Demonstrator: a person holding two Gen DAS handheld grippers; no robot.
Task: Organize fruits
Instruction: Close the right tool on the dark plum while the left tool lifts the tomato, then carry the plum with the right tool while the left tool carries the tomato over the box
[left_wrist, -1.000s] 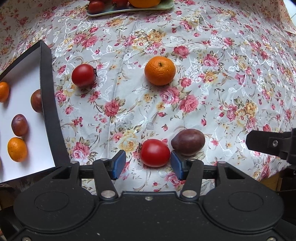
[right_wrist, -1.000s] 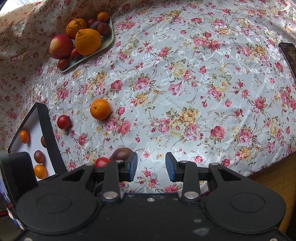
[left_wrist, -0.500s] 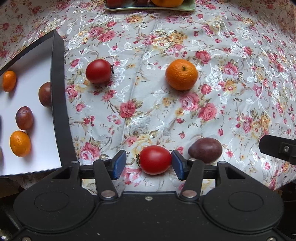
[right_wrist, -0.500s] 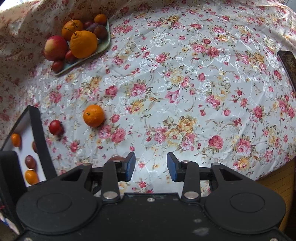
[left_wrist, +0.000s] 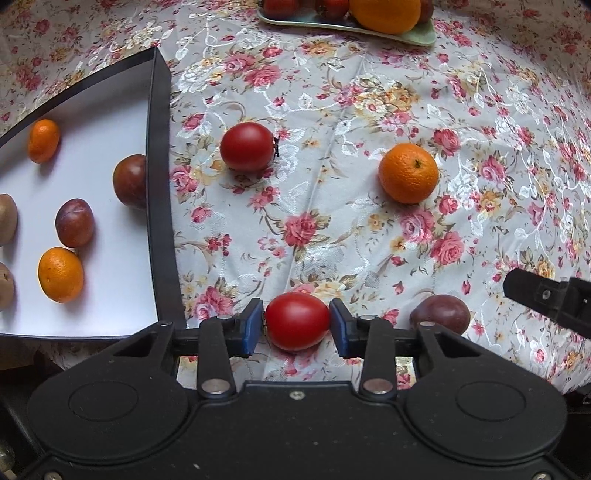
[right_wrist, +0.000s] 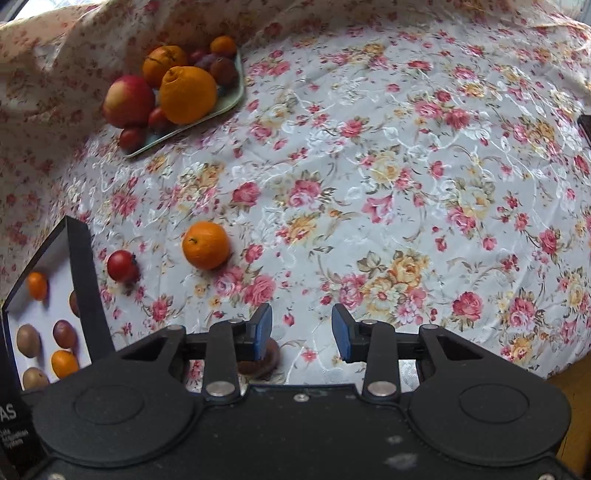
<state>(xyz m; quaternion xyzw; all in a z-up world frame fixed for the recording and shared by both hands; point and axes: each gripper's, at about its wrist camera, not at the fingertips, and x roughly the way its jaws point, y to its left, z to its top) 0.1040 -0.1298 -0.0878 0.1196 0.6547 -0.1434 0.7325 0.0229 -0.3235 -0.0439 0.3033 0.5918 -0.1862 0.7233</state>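
Left view: the left tongs (left_wrist: 296, 325) clamp one of two tomatoes (left_wrist: 296, 320) on the flowered desk (left_wrist: 332, 229), beside one mandarin (left_wrist: 408, 173), one passion fruit (left_wrist: 439, 314) and the box (left_wrist: 157, 184). Right view: the right tongs (right_wrist: 301, 334) gape empty above the plate (right_wrist: 221, 107).

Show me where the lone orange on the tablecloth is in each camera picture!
Left wrist view: the orange sits right of center, right of a red tomato.
Right wrist view: orange left of center.
Shared landmark: the black-edged box at far left.
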